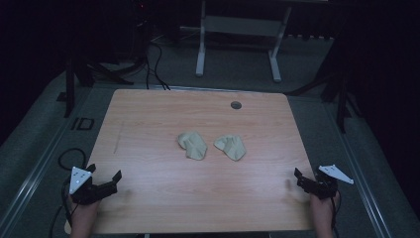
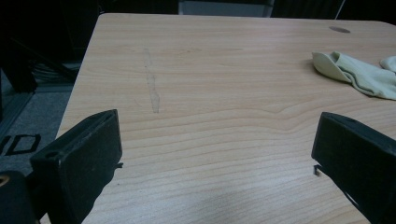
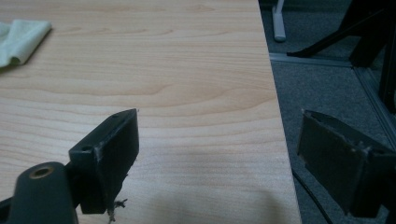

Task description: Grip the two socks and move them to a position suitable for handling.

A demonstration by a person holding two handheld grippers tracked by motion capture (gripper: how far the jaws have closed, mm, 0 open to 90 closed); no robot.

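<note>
Left gripper [image 1: 106, 182] at the table's [image 1: 148, 198] 7 o'clock corner, jaws apart, nothing between them. Right gripper [image 1: 301, 179] at 5 o'clock, jaws apart over the edge, empty too. Farther in, near centre: two pale socks, left sock [image 1: 192, 145] and right sock [image 1: 231, 147], just apart, crumpled flat. Judged light, limp, unbreakable; pinch a raised fold or cuff, since flat fabric may slip

Two pale beige socks are seen crumpled at the middle of the wooden table [image 1: 148, 129]. The left sock [image 1: 192, 145] is bunched into a folded lump (its open cuff is turned toward the left). The right sock [image 1: 231, 147] lies just beside it, not touching, flattened and angled toward the near right.
</note>
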